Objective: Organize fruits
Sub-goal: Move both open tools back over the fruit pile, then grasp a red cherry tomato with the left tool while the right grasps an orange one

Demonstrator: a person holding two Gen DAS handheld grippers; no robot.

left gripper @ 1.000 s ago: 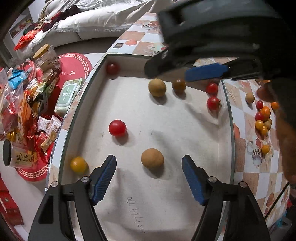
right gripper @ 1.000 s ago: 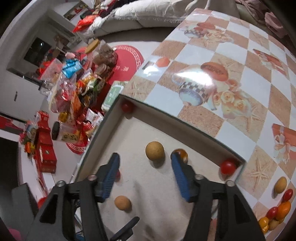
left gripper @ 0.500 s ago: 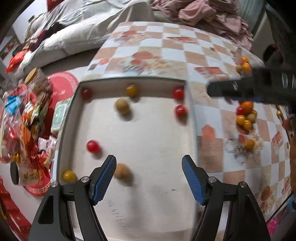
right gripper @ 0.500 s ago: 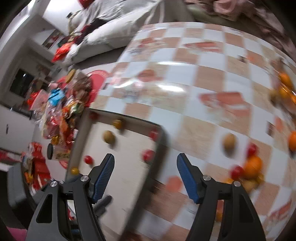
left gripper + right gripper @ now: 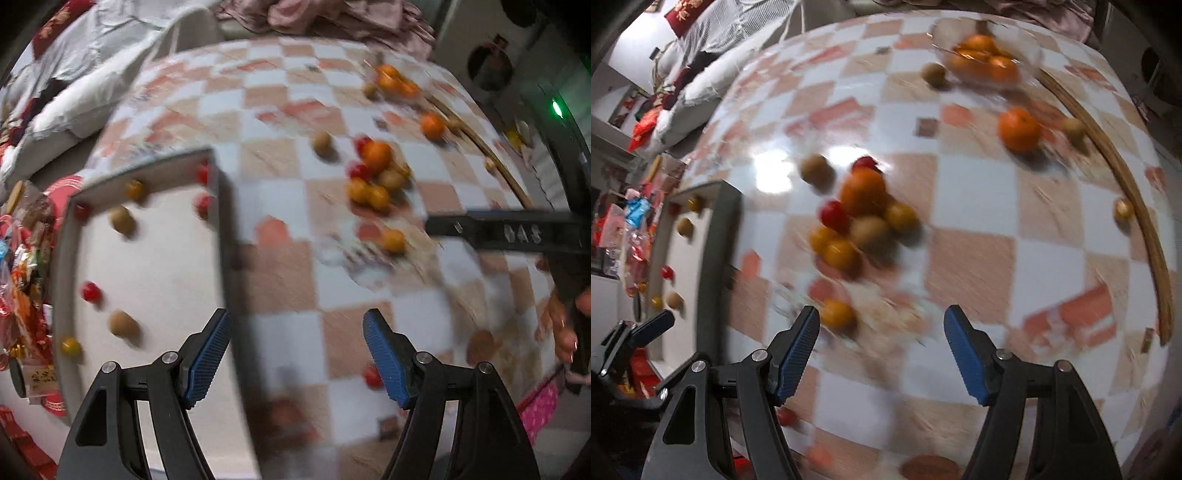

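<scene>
Both pictures are blurry, so small things are hard to make out.

The left gripper (image 5: 297, 354) hangs above the checkered table (image 5: 280, 273), right over the near right edge of the gray tray (image 5: 225, 236). Its blue pads (image 5: 207, 354) are spread wide apart and hold nothing. The tray lies to its left, and inside it sit a few small fruits: a red one (image 5: 90, 291), a tan one (image 5: 122, 324), a yellow one (image 5: 70, 345), and some more along the far wall.

The right gripper (image 5: 881, 352) also hangs above the table, pointing forward and down at the cloth. Its jaws are wide apart too, with nothing between them. A small orange-yellow fruit (image 5: 836, 314) lies on the table just beside its left pad (image 5: 796, 354); I cannot tell if they touch.

Farther ahead is a pile of fruits (image 5: 860, 218), with orange, red, yellow and tan ones packed close together. A lone tangerine (image 5: 1019, 128) sits well apart, farther back, and behind it is a glass bowl (image 5: 988, 61) with more oranges. In the left view the right gripper shows as a dark bar on the right side, with a hand (image 5: 561, 325) holding it.
</scene>
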